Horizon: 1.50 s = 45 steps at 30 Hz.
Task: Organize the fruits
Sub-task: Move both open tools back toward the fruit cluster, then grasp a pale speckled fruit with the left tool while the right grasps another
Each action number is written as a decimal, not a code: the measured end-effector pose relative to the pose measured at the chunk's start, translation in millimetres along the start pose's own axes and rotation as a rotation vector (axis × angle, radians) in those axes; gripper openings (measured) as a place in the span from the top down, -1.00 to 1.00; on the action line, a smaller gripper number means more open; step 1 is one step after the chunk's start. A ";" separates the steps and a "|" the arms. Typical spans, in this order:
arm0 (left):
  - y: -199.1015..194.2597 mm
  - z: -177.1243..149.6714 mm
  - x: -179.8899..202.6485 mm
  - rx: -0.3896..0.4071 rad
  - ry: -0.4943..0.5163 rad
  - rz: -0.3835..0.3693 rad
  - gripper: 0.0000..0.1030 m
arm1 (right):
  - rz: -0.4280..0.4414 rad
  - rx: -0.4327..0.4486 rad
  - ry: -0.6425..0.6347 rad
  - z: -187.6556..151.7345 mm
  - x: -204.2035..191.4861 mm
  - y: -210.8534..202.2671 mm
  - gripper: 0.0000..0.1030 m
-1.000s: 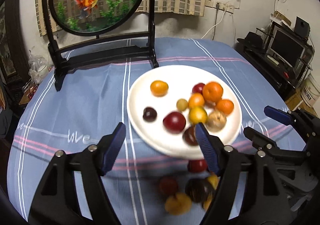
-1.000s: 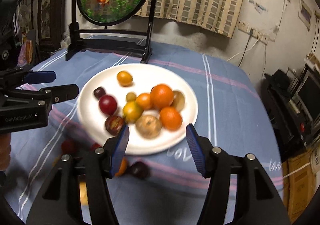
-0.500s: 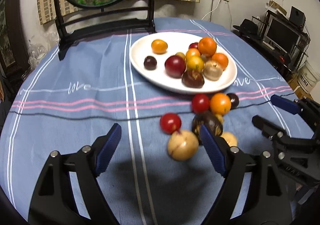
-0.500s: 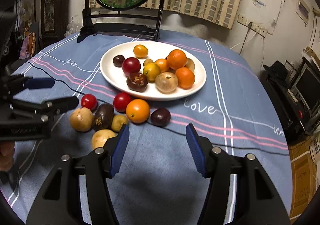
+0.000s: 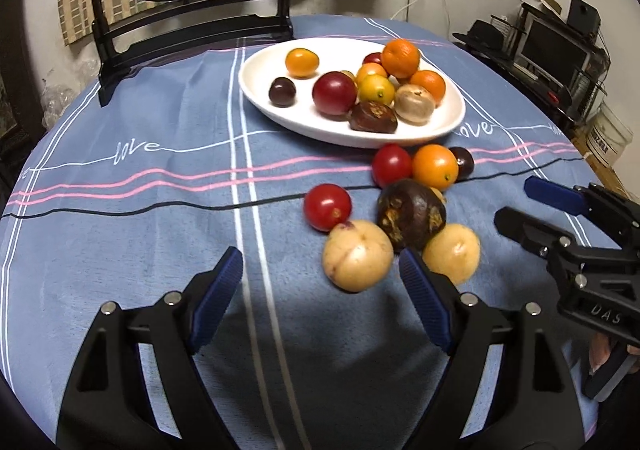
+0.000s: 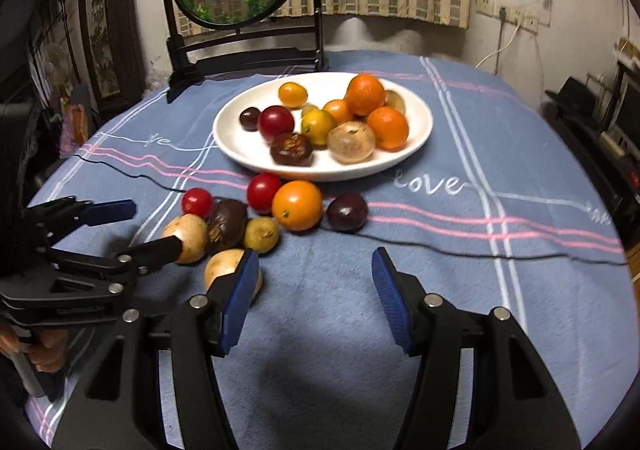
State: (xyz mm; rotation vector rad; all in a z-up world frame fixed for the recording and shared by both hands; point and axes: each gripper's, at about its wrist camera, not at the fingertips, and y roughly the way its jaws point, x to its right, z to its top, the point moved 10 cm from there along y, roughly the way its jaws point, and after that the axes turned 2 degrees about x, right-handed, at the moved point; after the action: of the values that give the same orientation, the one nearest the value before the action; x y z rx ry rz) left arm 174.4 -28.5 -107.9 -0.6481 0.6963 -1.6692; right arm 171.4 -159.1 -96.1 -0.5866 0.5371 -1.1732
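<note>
A white plate (image 5: 256, 89) (image 6: 224, 133) holds several oranges, red, dark and pale fruits. On the blue cloth in front of it lie loose fruits: two red tomatoes (image 5: 327, 206), an orange (image 5: 435, 166) (image 6: 297, 205), a dark plum (image 6: 347, 211), a dark brown fruit (image 5: 411, 213) and pale yellow ones (image 5: 357, 256). My left gripper (image 5: 320, 265) (image 6: 157, 225) is open, low over the cloth, its tips just short of the nearest pale fruit. My right gripper (image 6: 315, 262) (image 5: 513, 199) is open and empty, with a pale fruit (image 6: 222, 264) partly hidden behind its left finger.
A round fish-painted screen on a black stand (image 5: 192, 29) (image 6: 244, 61) stands behind the plate. A thin black cable (image 5: 160, 205) (image 6: 440, 248) crosses the cloth. A monitor and shelves (image 5: 560, 45) sit beyond the table's right edge. A hand (image 6: 44, 346) grips the left tool's handle.
Both grippers drew back from above the plate and sank toward the cloth; the loose fruits now lie right in front of them. The left jaws stand a little wider.
</note>
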 end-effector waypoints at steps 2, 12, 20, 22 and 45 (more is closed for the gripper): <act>2.6 -2.4 1.4 -0.013 -0.002 -0.012 -0.60 | -0.002 -0.007 -0.017 -2.5 -3.7 0.6 -0.15; 16.0 -14.8 6.9 -0.059 0.016 -0.014 -0.60 | -0.016 0.012 -0.074 -2.0 -11.5 -2.7 -0.15; 21.1 -12.4 4.9 -0.053 0.012 0.012 -0.52 | -0.011 0.005 -0.089 -4.1 -14.6 -1.6 -0.15; 21.9 -10.5 4.0 -0.047 0.004 0.013 -0.43 | -0.011 0.003 -0.090 -4.7 -15.0 -1.2 -0.15; 2.6 0.9 -5.0 0.003 -0.045 -0.050 0.22 | 0.083 -0.073 -0.181 -22.0 -52.2 12.5 -0.15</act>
State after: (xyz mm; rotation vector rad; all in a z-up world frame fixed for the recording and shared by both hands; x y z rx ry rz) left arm 177.7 -24.1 -109.5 -0.7042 0.6502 -1.6960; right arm 149.8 -109.2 -116.3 -0.7192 0.4468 -1.0137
